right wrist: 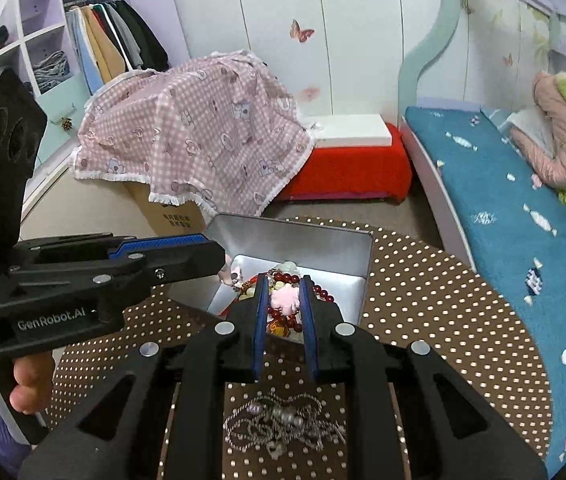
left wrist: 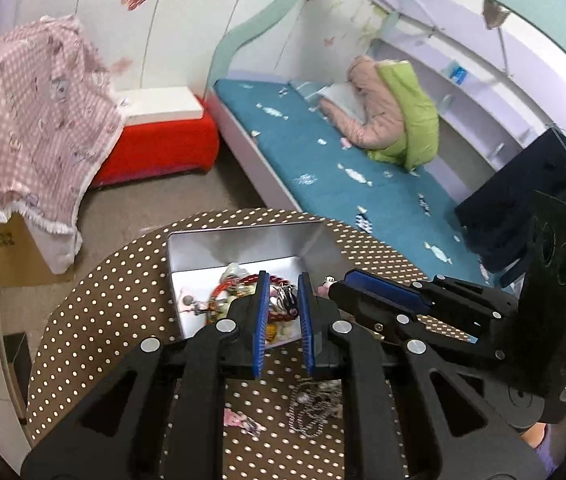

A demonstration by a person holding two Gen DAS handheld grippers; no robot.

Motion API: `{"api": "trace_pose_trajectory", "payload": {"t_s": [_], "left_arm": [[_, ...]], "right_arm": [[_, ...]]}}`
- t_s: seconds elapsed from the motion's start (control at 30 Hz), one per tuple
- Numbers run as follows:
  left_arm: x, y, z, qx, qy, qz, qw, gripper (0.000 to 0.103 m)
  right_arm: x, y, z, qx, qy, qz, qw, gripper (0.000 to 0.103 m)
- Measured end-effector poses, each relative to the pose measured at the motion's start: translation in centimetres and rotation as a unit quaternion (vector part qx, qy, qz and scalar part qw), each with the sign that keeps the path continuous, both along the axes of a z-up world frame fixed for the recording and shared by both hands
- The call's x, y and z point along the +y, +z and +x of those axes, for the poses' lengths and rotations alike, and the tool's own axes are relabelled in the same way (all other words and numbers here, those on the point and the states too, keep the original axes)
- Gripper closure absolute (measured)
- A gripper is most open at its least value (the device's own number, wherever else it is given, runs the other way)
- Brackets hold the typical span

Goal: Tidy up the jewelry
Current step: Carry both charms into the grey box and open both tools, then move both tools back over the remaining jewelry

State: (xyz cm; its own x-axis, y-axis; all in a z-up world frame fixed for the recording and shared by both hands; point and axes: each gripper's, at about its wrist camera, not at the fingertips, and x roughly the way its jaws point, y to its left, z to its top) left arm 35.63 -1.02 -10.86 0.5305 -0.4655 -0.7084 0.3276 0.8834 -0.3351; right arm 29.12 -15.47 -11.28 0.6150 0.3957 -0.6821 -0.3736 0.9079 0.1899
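A silver tin box (left wrist: pixel 243 240) (right wrist: pixel 295 236) stands on a round brown dotted table (left wrist: pixel 103 312) (right wrist: pixel 443 320) and holds several jewelry pieces, among them red beads (right wrist: pixel 323 292). My left gripper (left wrist: pixel 283 280) hangs over the box with a black-and-white striped piece (left wrist: pixel 289 300) between its narrowly parted jaws. My right gripper (right wrist: pixel 283 284) is shut on a pink charm (right wrist: pixel 285 298) above the box. A silver chain necklace (right wrist: pixel 279 424) (left wrist: pixel 315 404) and a small pink piece (left wrist: pixel 239 420) lie on the table under the grippers.
A bed with a blue cover (left wrist: pixel 343 168) (right wrist: pixel 523 208) lies right, with a pink and green jacket (left wrist: pixel 391 120). A red stool (right wrist: pixel 343 168) and a cardboard box under pink checked cloth (right wrist: pixel 203 132) stand behind the table. A wardrobe (right wrist: pixel 95 40) is at left.
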Motion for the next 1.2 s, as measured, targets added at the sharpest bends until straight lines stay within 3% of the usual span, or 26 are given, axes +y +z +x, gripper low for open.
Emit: {"api": "trace_pose_trajectory", "payload": {"t_s": [0.23, 0.47, 0.77, 0.87, 1.0, 1.17, 1.2], "left_arm": [[0.3, -2.9, 1.0, 0.028, 0.013, 0.008, 0.9995, 0.088], [-0.5, -3.0, 0.7, 0.026, 0.009, 0.013, 0.9995, 0.087], [0.1, -2.9, 0.1, 0.032, 0.017, 0.007, 0.9993, 0.077], [0.7, -2.1, -0.8, 0.022, 0.02, 0.005, 0.9995, 0.077], [1.6, -0.3, -2.9, -0.003, 0.027, -0.002, 0.9996, 0.066], [2.0, 1.3, -6.6, -0.035, 0.031, 0.017, 0.9988, 0.065], [2.0, 1.5, -7.3, -0.042, 0.03, 0.019, 0.9985, 0.056]], "right_arm": [[0.6, -1.8, 1.4, 0.026, 0.006, 0.003, 1.0, 0.089], [0.8, -2.2, 1.7, 0.031, 0.006, 0.005, 0.999, 0.089], [0.5, -2.4, 1.7, 0.037, -0.003, 0.016, 0.999, 0.086], [0.2, -1.5, 1.0, 0.027, -0.002, 0.02, 0.999, 0.084], [-0.6, 0.5, -0.9, 0.002, -0.003, 0.024, 1.0, 0.072], [-1.4, 1.9, -4.0, -0.028, -0.006, 0.014, 0.999, 0.065], [-1.5, 1.9, -4.5, -0.033, -0.008, 0.009, 0.999, 0.063]]}}
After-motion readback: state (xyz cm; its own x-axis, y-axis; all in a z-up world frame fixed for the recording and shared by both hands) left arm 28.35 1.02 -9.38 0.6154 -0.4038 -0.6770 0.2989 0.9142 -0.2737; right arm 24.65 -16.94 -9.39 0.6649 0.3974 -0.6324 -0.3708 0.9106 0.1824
